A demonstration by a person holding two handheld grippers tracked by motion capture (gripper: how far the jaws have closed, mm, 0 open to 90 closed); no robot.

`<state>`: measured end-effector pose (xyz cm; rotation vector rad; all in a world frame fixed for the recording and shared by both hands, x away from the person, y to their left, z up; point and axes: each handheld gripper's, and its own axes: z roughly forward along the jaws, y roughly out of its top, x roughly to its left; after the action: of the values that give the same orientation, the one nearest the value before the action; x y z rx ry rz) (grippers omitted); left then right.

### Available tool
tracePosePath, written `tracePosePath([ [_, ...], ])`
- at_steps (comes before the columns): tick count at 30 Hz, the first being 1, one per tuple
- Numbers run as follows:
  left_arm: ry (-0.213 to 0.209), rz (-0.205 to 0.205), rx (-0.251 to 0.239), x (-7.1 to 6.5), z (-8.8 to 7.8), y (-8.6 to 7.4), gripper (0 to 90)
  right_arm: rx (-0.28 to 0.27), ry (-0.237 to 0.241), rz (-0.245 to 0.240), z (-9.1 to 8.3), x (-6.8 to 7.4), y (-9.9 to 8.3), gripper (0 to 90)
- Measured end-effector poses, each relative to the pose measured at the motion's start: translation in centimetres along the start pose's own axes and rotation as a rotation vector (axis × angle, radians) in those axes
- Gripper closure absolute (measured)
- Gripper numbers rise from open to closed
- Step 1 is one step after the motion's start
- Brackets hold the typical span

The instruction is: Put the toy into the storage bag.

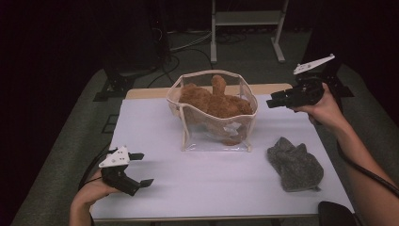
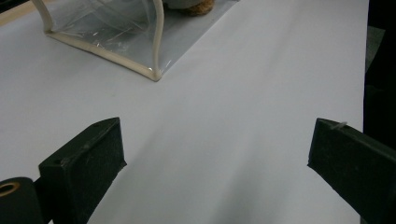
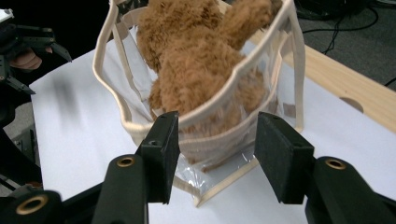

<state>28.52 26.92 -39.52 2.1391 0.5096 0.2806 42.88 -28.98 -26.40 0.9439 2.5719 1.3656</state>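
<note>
I have the brown plush bear (image 1: 214, 101) sitting inside the clear bag (image 1: 214, 136) with cream trim, which stands upright at the centre of the high view on the white tabletop (image 1: 197, 183). The bear's body fills the bag and one limb pokes up above the rim, so I judge that part of the packing as done.

My right gripper (image 1: 273, 102) hovers at the right of the high view, level with the bag's upper edge and pointing toward it. In the right gripper view its fingers (image 3: 163, 149) stand partly spread with nothing between them; the bag's near rim shows in the gap, farther off, not touched.

The grey cloth (image 1: 295, 165) lies crumpled at the lower right of the high view, well apart from the bag and untouched. I take it as what is left: either it goes in too, or the bag's mouth needs tidying first.

My left gripper (image 1: 141, 168) rests at the lower left of the high view, its fingers (image 2: 88, 168) spread wide over bare tabletop, holding nothing.
</note>
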Motion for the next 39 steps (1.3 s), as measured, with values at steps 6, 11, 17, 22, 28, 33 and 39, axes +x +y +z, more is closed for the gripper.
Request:
tracePosePath([
  [6,-0.001,0.0,0.0,0.0,0.1,0.0,3.0,0.0,-0.002,0.025,0.0,-0.4,-1.6,46.9],
  [11,-0.002,-0.003,0.001,0.0,0.1,-0.1,3.0,-0.006,0.001,0.046,0.1,-0.7,-3.0,45.5],
  [17,-0.003,-0.003,0.0,0.1,0.1,-0.1,2.9,0.003,0.005,0.076,0.7,-1.1,-5.0,43.7],
  [22,-0.005,-0.005,0.002,0.0,0.2,-0.1,2.9,0.009,0.01,0.09,1.1,-1.2,-6.0,41.6],
  [28,0.0,-0.008,-0.004,0.1,0.1,-0.2,3.0,0.013,0.017,0.098,1.5,-1.1,-7.1,41.1],
  [33,0.0,-0.011,-0.006,0.1,0.2,-0.2,2.9,0.016,0.022,0.111,1.9,-1.0,-8.4,40.2],
  [39,0.0,-0.013,-0.003,0.2,0.4,-0.3,3.0,0.027,0.031,0.121,2.5,-0.6,-9.9,39.1],
])
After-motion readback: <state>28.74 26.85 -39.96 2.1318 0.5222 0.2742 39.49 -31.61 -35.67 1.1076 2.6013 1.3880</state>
